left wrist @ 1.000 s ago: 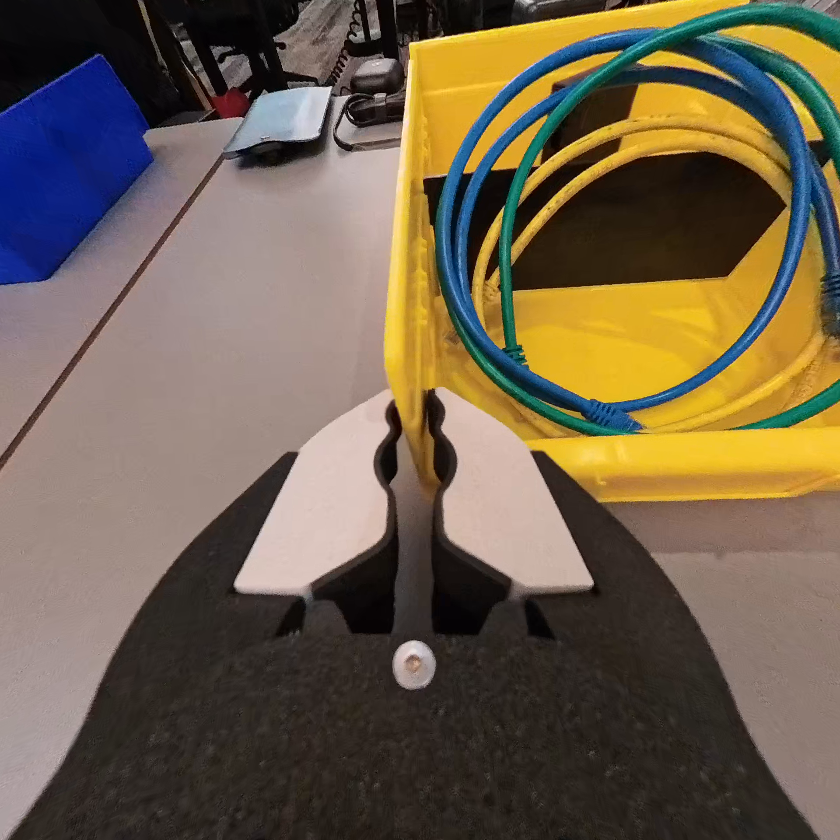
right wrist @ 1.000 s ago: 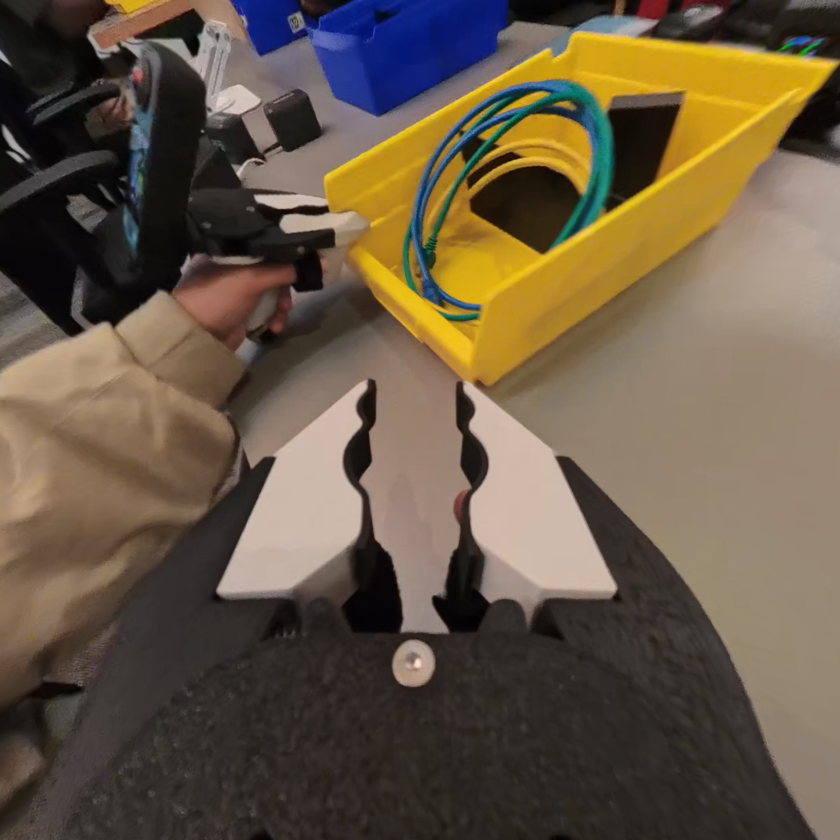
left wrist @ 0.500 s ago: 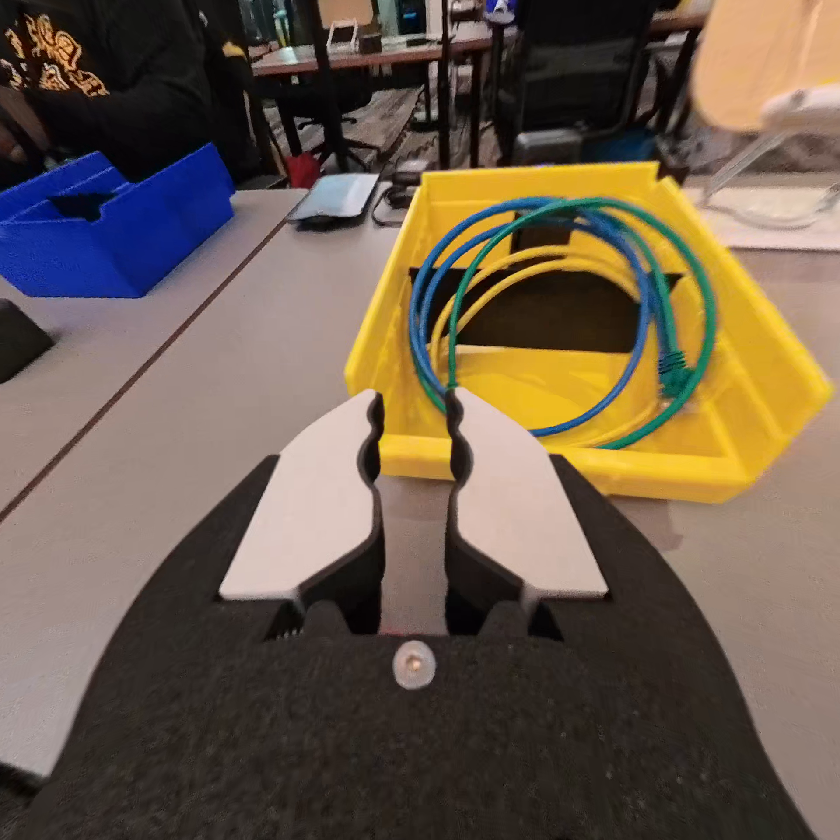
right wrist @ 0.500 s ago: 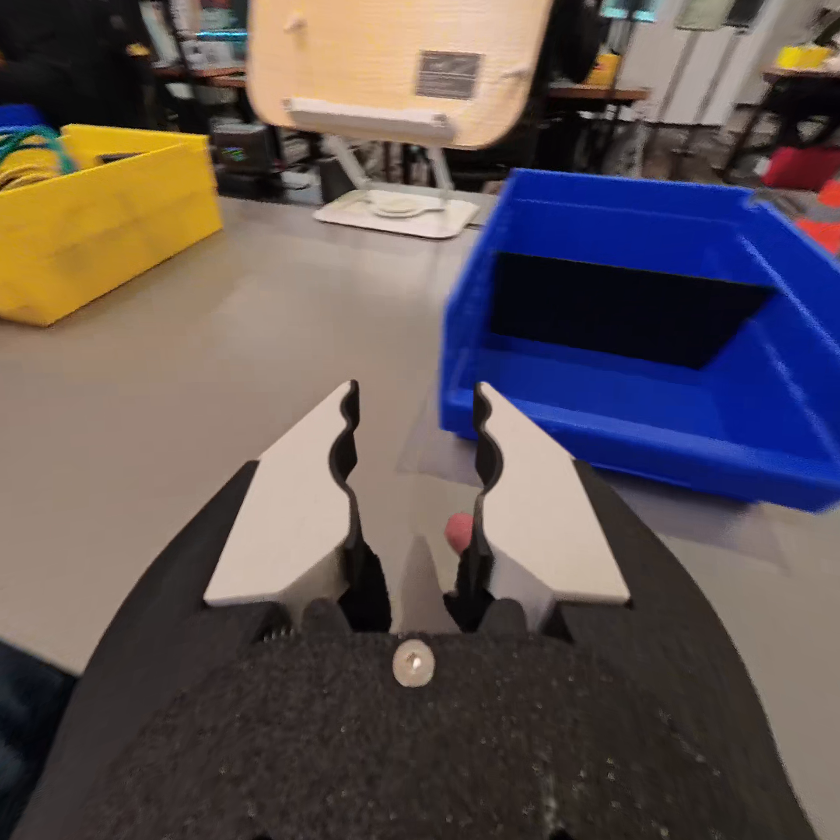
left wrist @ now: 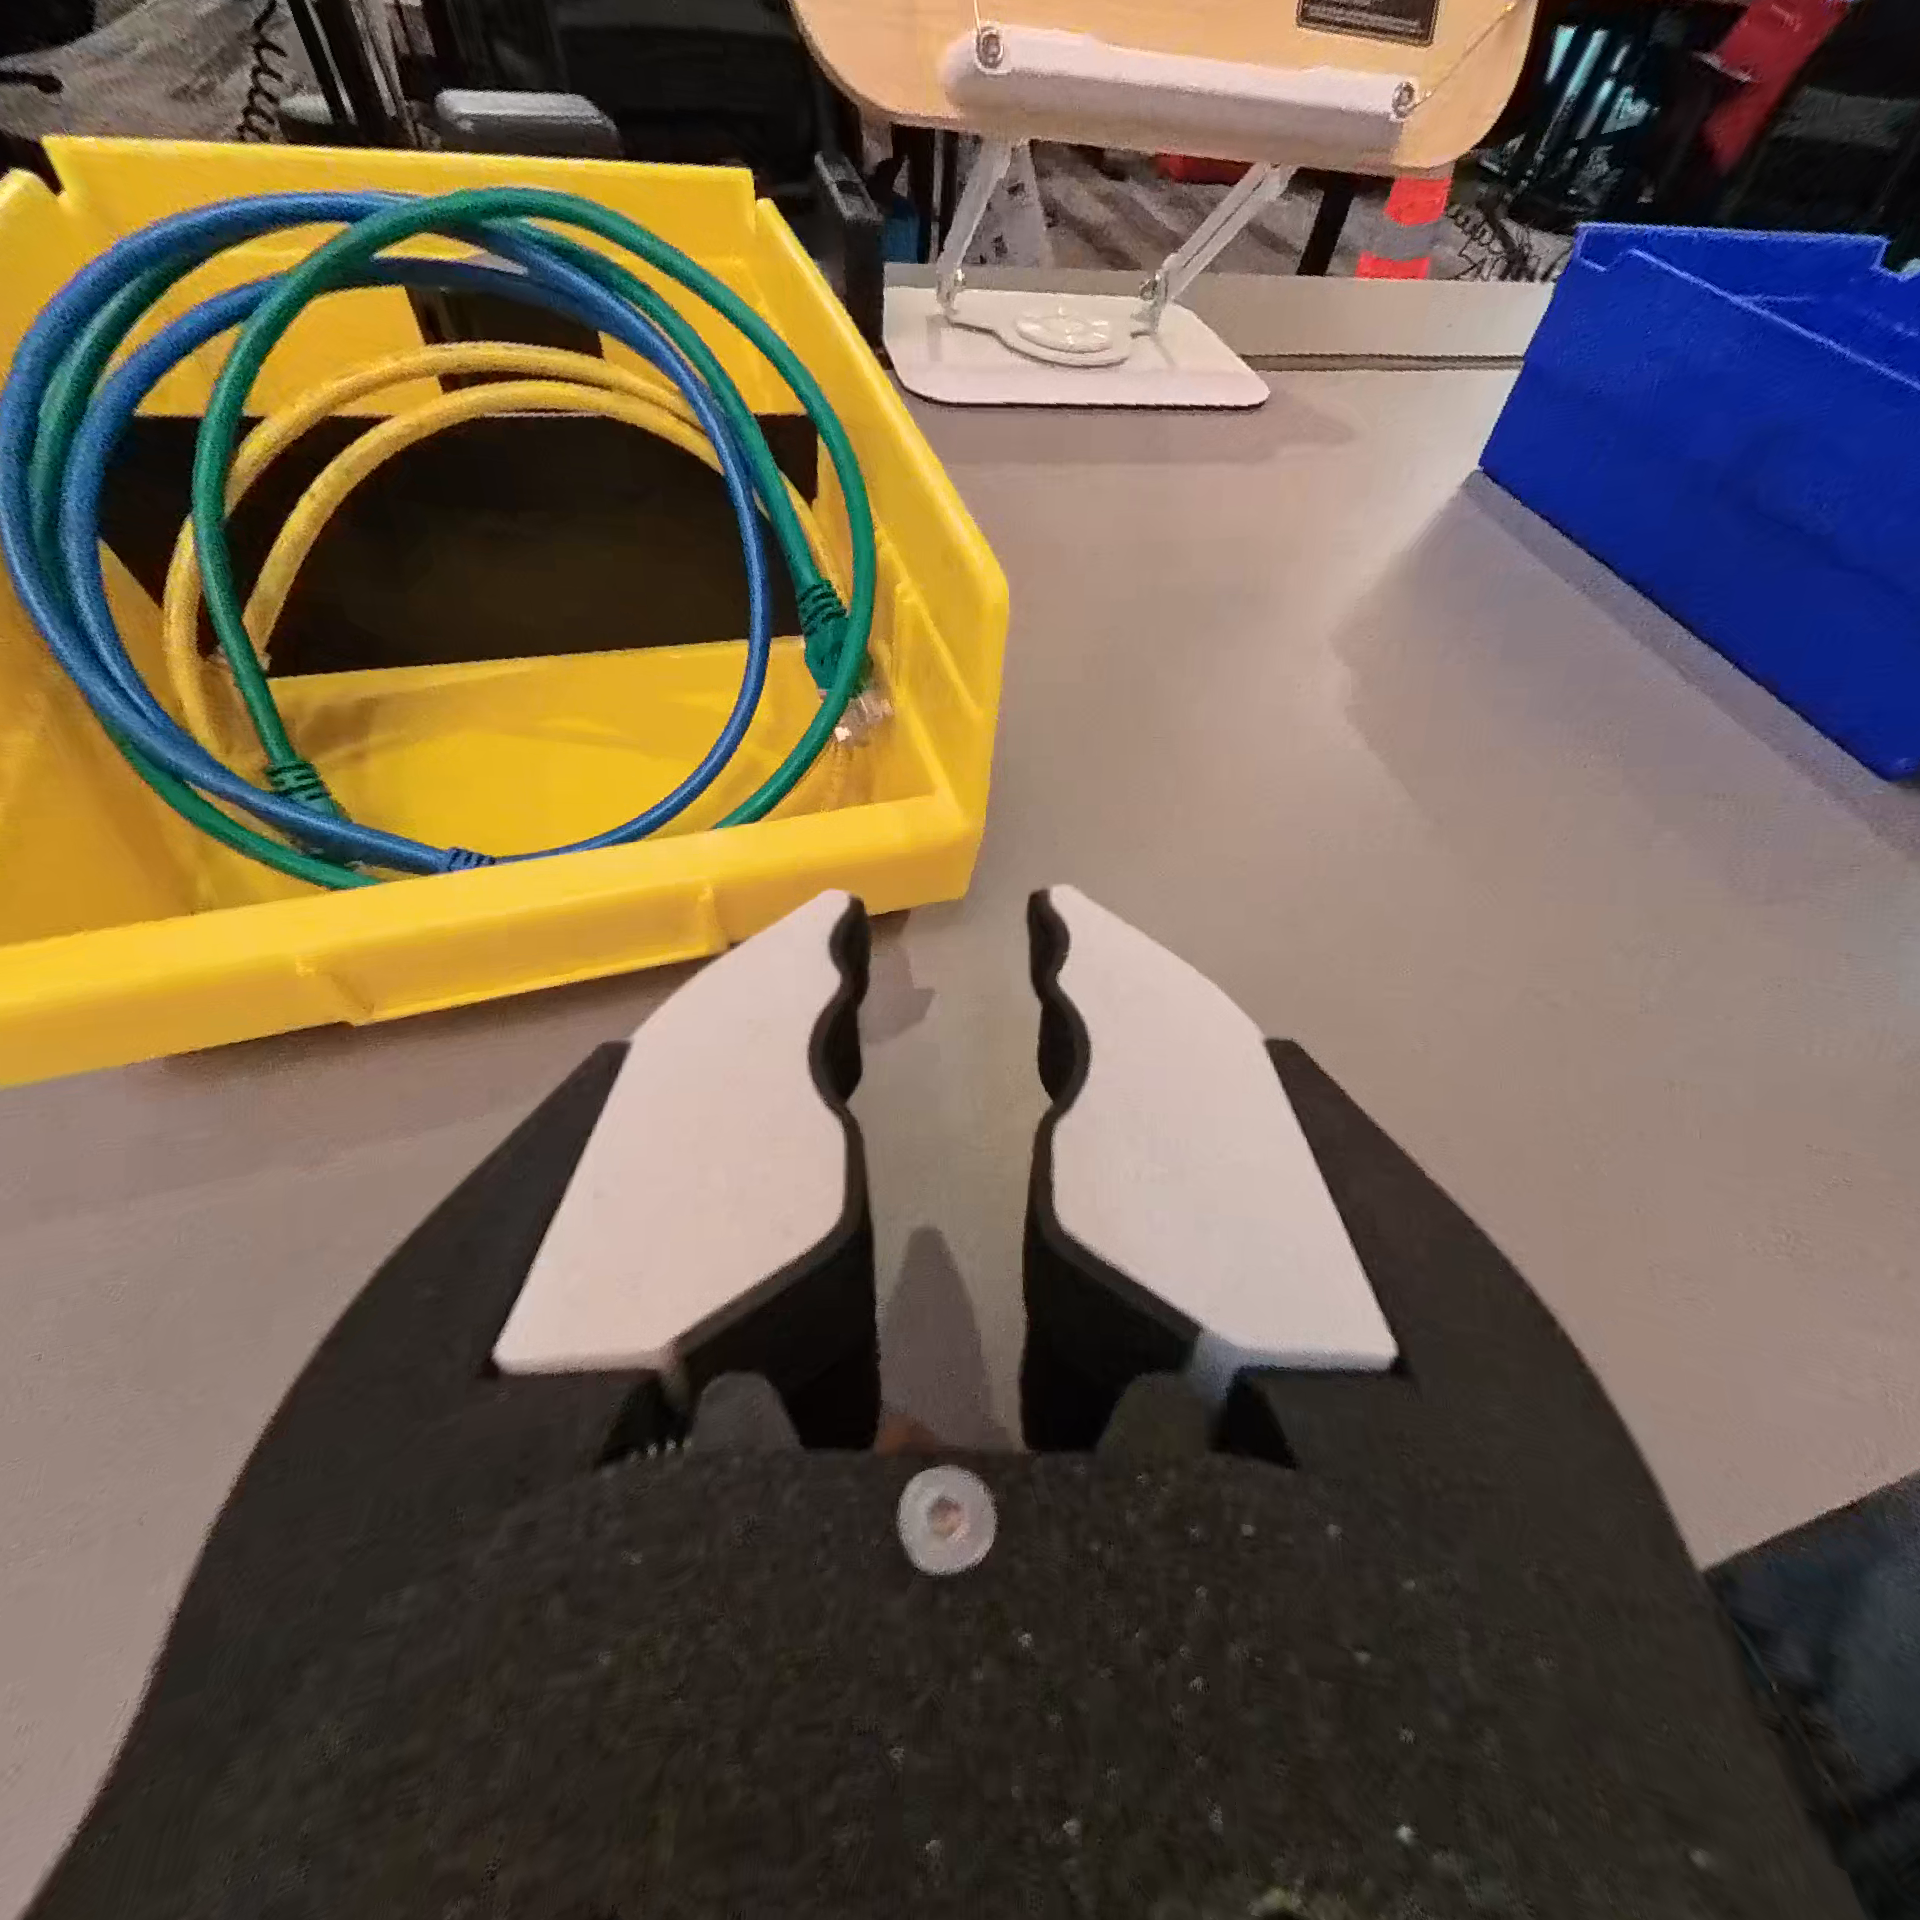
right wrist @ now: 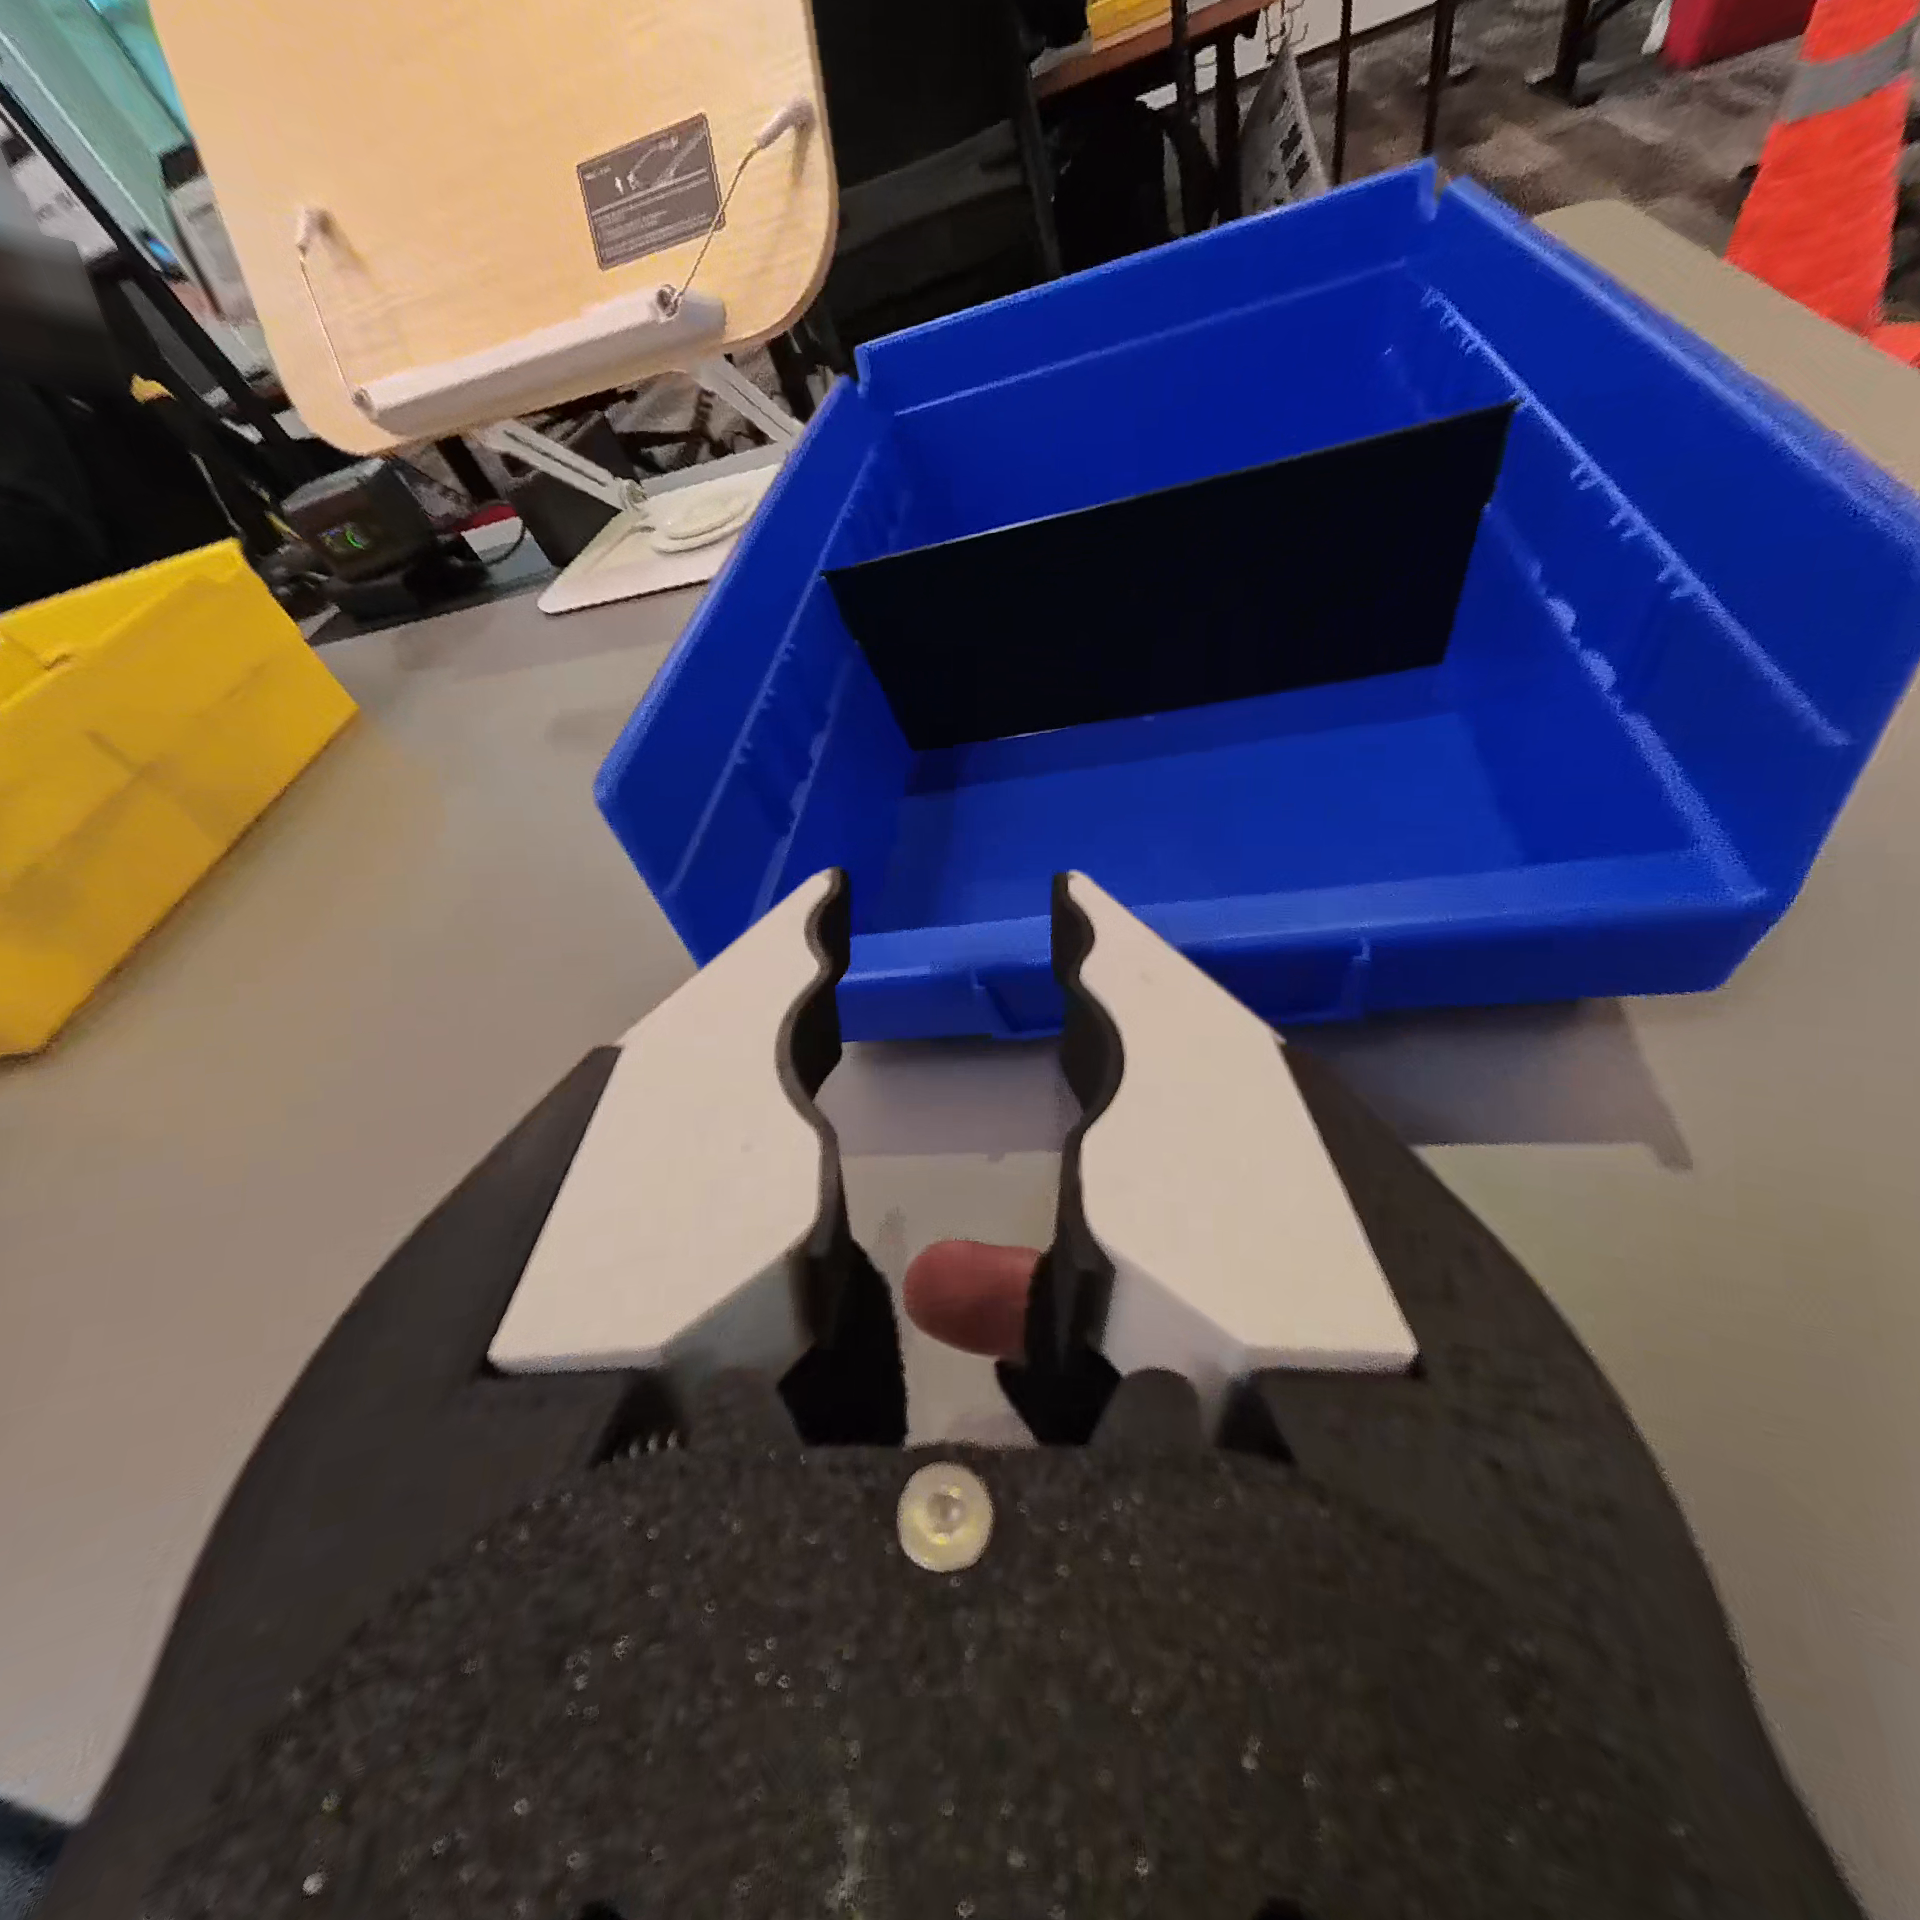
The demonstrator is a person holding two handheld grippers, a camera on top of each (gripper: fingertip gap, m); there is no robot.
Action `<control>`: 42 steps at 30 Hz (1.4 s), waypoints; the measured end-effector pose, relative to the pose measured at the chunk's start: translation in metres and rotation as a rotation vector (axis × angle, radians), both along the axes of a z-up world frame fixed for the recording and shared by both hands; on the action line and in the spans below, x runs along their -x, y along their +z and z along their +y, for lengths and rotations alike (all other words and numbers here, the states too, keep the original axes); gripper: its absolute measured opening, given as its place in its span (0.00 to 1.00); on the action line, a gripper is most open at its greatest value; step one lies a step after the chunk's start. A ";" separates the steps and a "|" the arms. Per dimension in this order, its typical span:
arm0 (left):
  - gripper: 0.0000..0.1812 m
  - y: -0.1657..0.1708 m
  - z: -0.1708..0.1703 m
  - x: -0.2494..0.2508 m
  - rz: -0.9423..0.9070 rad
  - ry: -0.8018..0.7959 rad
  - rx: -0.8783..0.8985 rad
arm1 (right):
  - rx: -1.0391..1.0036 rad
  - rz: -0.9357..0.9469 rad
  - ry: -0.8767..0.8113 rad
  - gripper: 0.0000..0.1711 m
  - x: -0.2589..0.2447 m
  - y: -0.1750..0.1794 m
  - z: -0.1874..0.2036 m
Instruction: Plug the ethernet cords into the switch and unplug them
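A yellow bin (left wrist: pixel 582 935) on the grey table holds coiled ethernet cords: a blue one (left wrist: pixel 62 582), a green one (left wrist: pixel 831 457) and a yellow one (left wrist: pixel 312 416), with a black divider behind them. My left gripper (left wrist: pixel 943 914) is open and empty, just off the bin's front right corner. My right gripper (right wrist: pixel 948 894) is open and empty, at the front wall of a blue bin (right wrist: pixel 1299 935) with a black divider (right wrist: pixel 1164 603). A fingertip (right wrist: pixel 971 1299) shows between its fingers. No switch is in view.
A wooden stand on a white base (left wrist: pixel 1081 353) sits at the table's far edge, between the two bins. The blue bin also shows at the right of the left wrist view (left wrist: pixel 1714 468), the yellow bin at the left of the right wrist view (right wrist: pixel 135 769). An orange cone (right wrist: pixel 1849 156) stands beyond the table.
My left gripper let go of the yellow bin's corner, opened and swung right. My right gripper turned from the yellow bin to the blue bin and came close to its front wall.
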State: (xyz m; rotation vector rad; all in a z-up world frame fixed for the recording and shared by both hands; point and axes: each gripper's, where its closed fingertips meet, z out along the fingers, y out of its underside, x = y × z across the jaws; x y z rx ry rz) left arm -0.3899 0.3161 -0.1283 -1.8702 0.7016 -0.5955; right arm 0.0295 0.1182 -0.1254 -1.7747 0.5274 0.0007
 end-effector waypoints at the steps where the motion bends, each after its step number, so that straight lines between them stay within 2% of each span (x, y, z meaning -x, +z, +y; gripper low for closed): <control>1: 0.16 -0.002 0.001 0.002 0.005 -0.001 0.004 | 0.010 -0.034 -0.002 0.22 0.002 0.000 0.002; 4: 0.16 -0.008 0.004 0.005 0.011 0.007 0.041 | 0.029 -0.108 0.009 0.22 0.010 0.001 0.006; 10: 0.15 -0.020 0.011 0.015 0.102 0.047 0.029 | 0.022 -0.118 0.049 0.22 0.025 0.001 0.010; 13: 0.13 -0.033 0.017 0.021 0.138 0.102 0.092 | 0.031 -0.134 0.076 0.22 0.029 -0.001 0.010; 20: 0.13 -0.029 0.017 0.013 0.122 0.083 0.082 | 0.021 -0.099 0.044 0.32 0.019 -0.002 0.004; 24: 0.13 -0.033 0.013 0.008 0.149 0.069 0.084 | 0.035 -0.084 0.060 0.30 0.021 -0.005 0.004; 27: 0.13 -0.035 0.013 0.007 0.161 0.070 0.079 | 0.011 -0.070 0.064 0.21 0.024 -0.002 0.005; 36: 0.13 -0.037 0.012 0.007 0.165 0.074 0.088 | 0.004 -0.109 0.059 0.22 0.027 0.001 0.008; 42: 0.14 -0.035 0.011 0.006 0.168 0.061 0.066 | 0.015 -0.083 0.073 0.30 0.031 -0.003 0.010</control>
